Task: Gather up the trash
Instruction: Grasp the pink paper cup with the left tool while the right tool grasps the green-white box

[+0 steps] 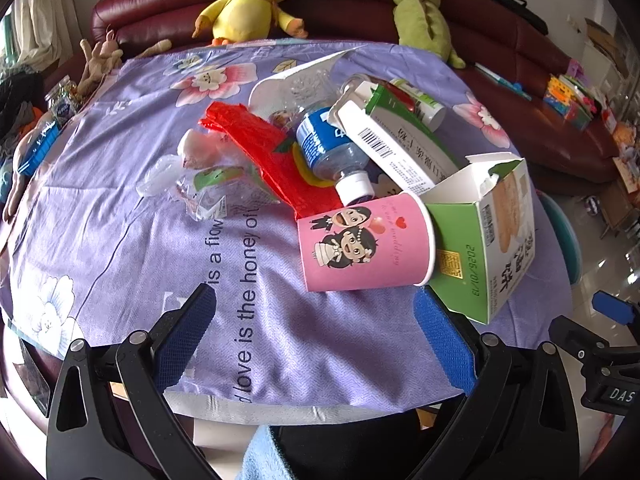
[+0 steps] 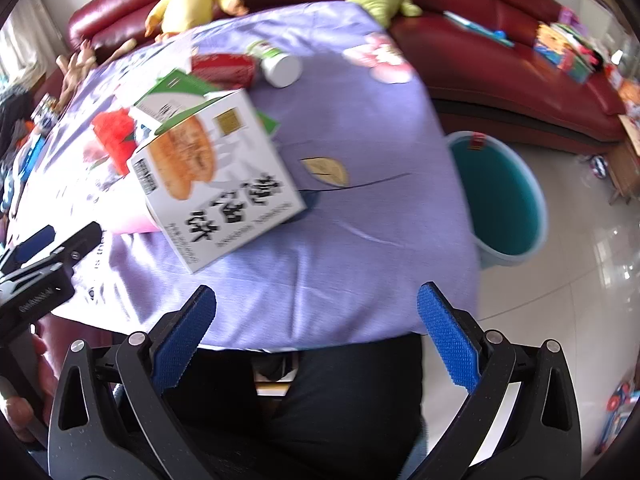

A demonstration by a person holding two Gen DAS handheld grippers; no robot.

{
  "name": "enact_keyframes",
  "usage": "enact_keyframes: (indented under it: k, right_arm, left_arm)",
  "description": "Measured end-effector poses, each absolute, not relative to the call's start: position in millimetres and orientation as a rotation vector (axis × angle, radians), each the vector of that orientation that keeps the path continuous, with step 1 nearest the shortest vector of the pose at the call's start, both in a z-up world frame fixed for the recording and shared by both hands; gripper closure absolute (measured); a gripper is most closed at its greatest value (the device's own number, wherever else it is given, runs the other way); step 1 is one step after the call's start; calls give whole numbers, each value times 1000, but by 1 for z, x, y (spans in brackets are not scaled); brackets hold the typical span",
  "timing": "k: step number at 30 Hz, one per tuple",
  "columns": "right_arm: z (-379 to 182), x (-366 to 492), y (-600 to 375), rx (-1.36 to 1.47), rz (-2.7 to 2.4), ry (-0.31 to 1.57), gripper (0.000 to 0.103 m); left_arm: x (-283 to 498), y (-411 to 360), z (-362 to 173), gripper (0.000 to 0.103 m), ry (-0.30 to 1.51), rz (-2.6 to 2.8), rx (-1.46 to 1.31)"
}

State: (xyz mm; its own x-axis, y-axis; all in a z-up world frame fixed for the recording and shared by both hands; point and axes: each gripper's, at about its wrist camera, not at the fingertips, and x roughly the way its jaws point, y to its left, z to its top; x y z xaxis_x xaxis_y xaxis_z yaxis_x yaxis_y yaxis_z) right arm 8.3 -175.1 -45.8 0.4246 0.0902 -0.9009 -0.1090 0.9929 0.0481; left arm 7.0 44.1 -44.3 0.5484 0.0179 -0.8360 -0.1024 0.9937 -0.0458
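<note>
Just ahead of the left gripper (image 1: 316,336), its jaws spread wide and empty, a torn-open biscuit box (image 1: 486,240) tilts, open end upward; touching it, a pink paper cup (image 1: 366,242) lies sideways, mouth rightward. Right gripper (image 2: 316,334) likewise gapes empty.

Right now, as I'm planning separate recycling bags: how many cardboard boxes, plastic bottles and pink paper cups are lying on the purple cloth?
Cardboard boxes: 2, the open biscuit box and the barcode box
Plastic bottles: 2, the water bottle and the small white bottle
Pink paper cups: 1, the pink paper cup
Total: 5
</note>
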Motion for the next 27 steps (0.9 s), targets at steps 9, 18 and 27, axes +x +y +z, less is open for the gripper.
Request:
enact_keyframes:
  k: [9,18,27]
  right_arm:
    - [-68,32,-137,-74,189,1172,6]
    - [-78,50,-188,45,95,1168,6]
    - [-80,56,-220,120,76,1180,6]
  left_arm:
    - [13,57,-56,4,1001,32,-137]
    - [30,29,-57,4,996,7,-98]
    - [54,0,-85,4,1057,90,-44]
